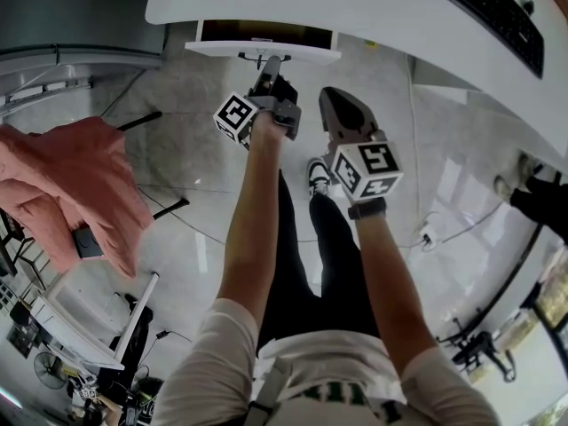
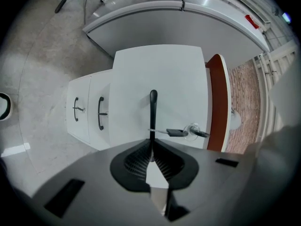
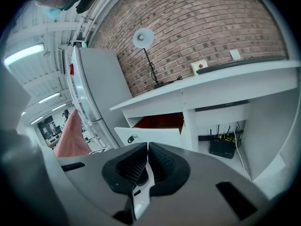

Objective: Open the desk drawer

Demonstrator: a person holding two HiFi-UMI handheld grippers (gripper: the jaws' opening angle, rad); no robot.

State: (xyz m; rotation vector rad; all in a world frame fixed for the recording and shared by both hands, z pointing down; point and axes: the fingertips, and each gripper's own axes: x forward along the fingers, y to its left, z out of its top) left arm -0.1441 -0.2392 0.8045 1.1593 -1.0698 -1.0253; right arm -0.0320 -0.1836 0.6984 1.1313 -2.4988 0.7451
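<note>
The white desk has its drawer pulled partway out, and the reddish-brown inside shows. My left gripper is shut on the drawer's black bar handle, which runs up from between the pads across the white drawer front. A key sits in the lock beside the handle. My right gripper hangs free to the right of the drawer, pointing at the desk. Its jaws are shut with nothing between them.
A white pedestal with two black handles stands left of the drawer. Under the desk sit a router and cables. A lamp stands on the desk by the brick wall. A pink jacket hangs over a chair at the left.
</note>
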